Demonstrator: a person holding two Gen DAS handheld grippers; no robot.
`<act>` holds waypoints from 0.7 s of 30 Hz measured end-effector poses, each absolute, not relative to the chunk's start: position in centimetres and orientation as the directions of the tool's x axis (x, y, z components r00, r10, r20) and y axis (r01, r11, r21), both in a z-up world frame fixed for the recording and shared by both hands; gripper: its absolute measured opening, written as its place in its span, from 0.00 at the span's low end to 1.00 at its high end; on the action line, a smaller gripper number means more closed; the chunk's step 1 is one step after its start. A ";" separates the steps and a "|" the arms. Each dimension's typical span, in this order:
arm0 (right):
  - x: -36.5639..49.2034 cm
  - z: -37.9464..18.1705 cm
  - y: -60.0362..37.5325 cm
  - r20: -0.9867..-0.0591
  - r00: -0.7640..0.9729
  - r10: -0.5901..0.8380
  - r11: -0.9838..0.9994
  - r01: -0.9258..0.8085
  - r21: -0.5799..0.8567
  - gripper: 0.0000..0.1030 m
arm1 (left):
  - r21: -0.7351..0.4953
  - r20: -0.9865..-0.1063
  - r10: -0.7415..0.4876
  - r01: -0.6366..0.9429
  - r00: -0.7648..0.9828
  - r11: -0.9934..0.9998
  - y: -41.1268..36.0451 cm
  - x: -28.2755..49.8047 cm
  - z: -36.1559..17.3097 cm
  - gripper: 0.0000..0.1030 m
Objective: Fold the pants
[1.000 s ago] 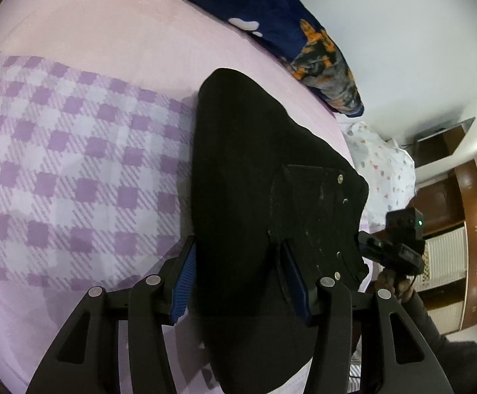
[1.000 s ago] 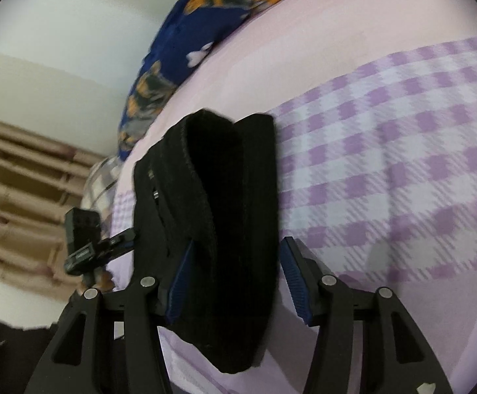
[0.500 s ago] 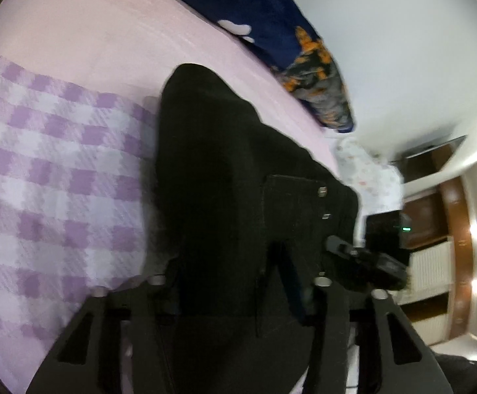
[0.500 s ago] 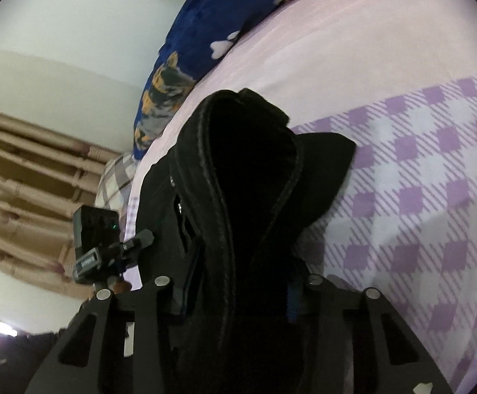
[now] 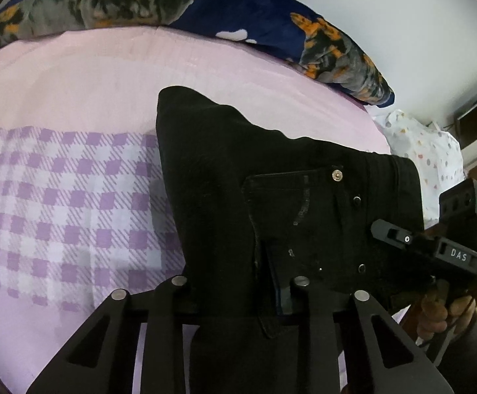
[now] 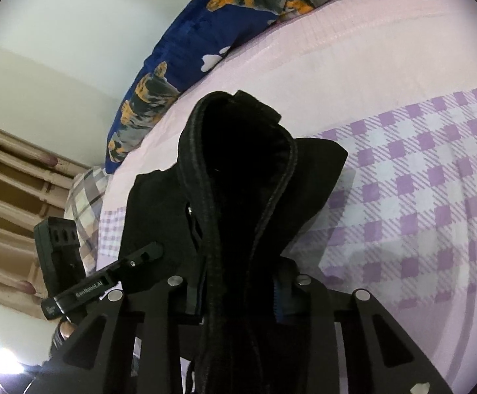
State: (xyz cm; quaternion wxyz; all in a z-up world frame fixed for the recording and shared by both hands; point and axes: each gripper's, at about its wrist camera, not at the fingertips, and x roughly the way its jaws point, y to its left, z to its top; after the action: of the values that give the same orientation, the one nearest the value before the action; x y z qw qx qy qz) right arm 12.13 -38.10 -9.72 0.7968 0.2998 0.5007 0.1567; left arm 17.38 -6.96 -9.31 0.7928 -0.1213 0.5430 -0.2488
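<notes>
Black pants (image 5: 238,177) lie partly folded on a pink bed with a purple checked sheet. My left gripper (image 5: 238,295) is shut on the pants near the back pocket (image 5: 304,216), lifting the near edge. My right gripper (image 6: 238,295) is shut on the pants (image 6: 238,177) at a bunched, seamed edge that stands up as an arch. Each gripper shows in the other's view: the right one in the left wrist view (image 5: 435,249), the left one in the right wrist view (image 6: 107,279).
A dark blue pillow with orange and grey print (image 5: 271,29) lies along the bed's far edge, also in the right wrist view (image 6: 205,49). A white dotted cloth (image 5: 425,151) sits at the right. A wooden rack (image 6: 8,197) stands beside the bed.
Both grippers have closed on the pants and lifted the near edge. The fabric now bunches up and arches between the fingers.
</notes>
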 end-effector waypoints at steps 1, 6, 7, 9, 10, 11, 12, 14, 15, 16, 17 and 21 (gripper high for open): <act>12.0 -9.5 -38.0 -0.700 0.453 0.552 0.767 0.052 0.640 0.26 | -0.459 -0.800 -0.525 0.266 0.291 0.847 -6.8 17.1 -9.0 0.23; 11.5 -8.0 -36.3 -0.692 0.454 0.561 0.765 0.033 0.643 0.26 | -0.435 -0.798 -0.508 0.275 0.324 0.858 -5.7 15.5 -7.5 0.21; 11.3 -7.8 -35.8 -0.689 0.452 0.566 0.763 0.028 0.646 0.26 | -0.434 -0.797 -0.506 0.270 0.329 0.859 -5.4 15.1 -7.2 0.21; 11.0 -7.6 -35.0 -0.686 0.446 0.575 0.761 0.018 0.649 0.26 | -0.439 -0.793 -0.507 0.260 0.337 0.860 -4.4 14.7 -6.9 0.20; 10.9 -7.5 -34.4 -0.683 0.441 0.582 0.757 0.013 0.653 0.26 | -0.440 -0.792 -0.505 0.253 0.342 0.862 -3.8 14.4 -6.7 0.20; 10.8 -7.5 -34.1 -0.681 0.436 0.588 0.754 0.008 0.656 0.26 | -0.442 -0.791 -0.503 0.243 0.348 0.863 -3.0 14.2 -6.6 0.20; 10.8 -7.5 -33.5 -0.679 0.430 0.595 0.751 0.002 0.660 0.26 | -0.442 -0.790 -0.501 0.237 0.353 0.865 -2.5 14.0 -6.4 0.20; 11.0 -7.6 -32.4 -0.675 0.418 0.608 0.746 -0.009 0.666 0.26 | -0.436 -0.792 -0.489 0.222 0.366 0.872 -1.2 13.7 -6.2 0.20; 11.3 -7.6 -31.6 -0.673 0.412 0.615 0.743 -0.017 0.669 0.26 | -0.431 -0.793 -0.482 0.215 0.373 0.876 -0.6 13.7 -6.1 0.20; 11.6 -7.7 -30.9 -0.671 0.407 0.620 0.741 -0.023 0.671 0.26 | -0.426 -0.795 -0.472 0.205 0.381 0.881 0.1 13.7 -6.0 0.20; 11.8 -7.7 -30.4 -0.669 0.403 0.624 0.739 -0.027 0.673 0.26 | -0.420 -0.796 -0.464 0.198 0.388 0.886 0.6 13.8 -5.9 0.20; 13.5 -7.8 -27.8 -0.654 0.391 0.648 0.725 -0.054 0.686 0.26 | -0.397 -0.796 -0.433 0.176 0.423 0.901 2.9 14.8 -5.2 0.20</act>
State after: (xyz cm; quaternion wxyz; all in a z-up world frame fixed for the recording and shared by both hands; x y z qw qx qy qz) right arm 13.54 -27.78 -7.76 0.7801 0.2945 0.5041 0.2248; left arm 14.75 2.86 -5.16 0.8337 -0.1272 0.5054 -0.1825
